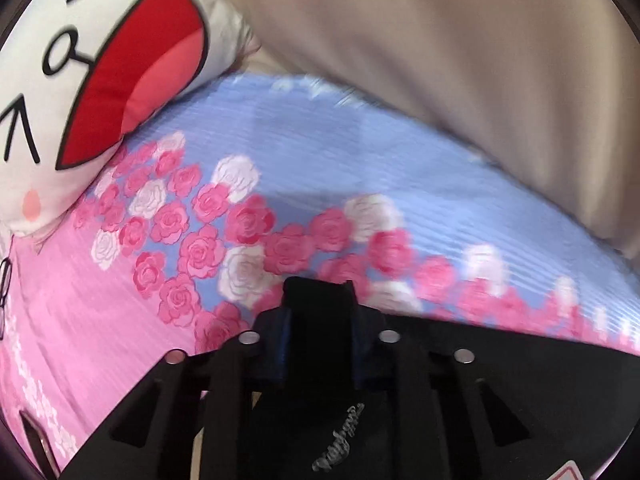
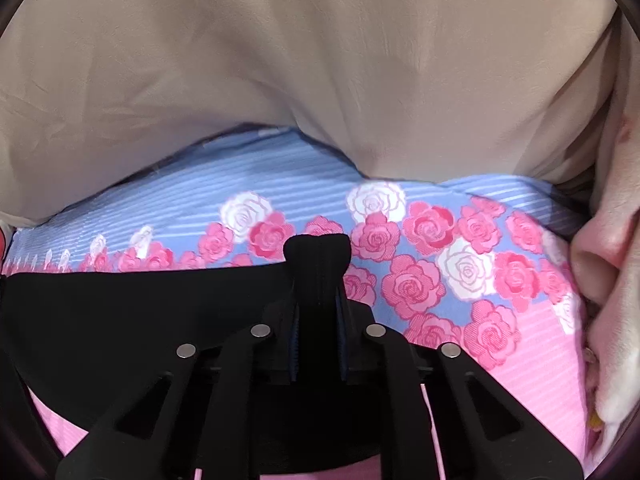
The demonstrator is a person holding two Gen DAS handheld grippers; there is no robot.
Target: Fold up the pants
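Both grippers point steeply down at the bed, each clenched on black cloth of the pants. In the left view the left gripper (image 1: 318,292) has its tips together, pinching a bunched edge; the pants (image 1: 500,380) spread flat to its right on the sheet (image 1: 320,152). In the right view the right gripper (image 2: 317,250) pinches a small tuft, with the pants (image 2: 120,312) lying to its left. Beyond lie the rose-printed sheet, a beige quilt (image 2: 300,60) and, far left, a cartoon pillow (image 1: 80,80)
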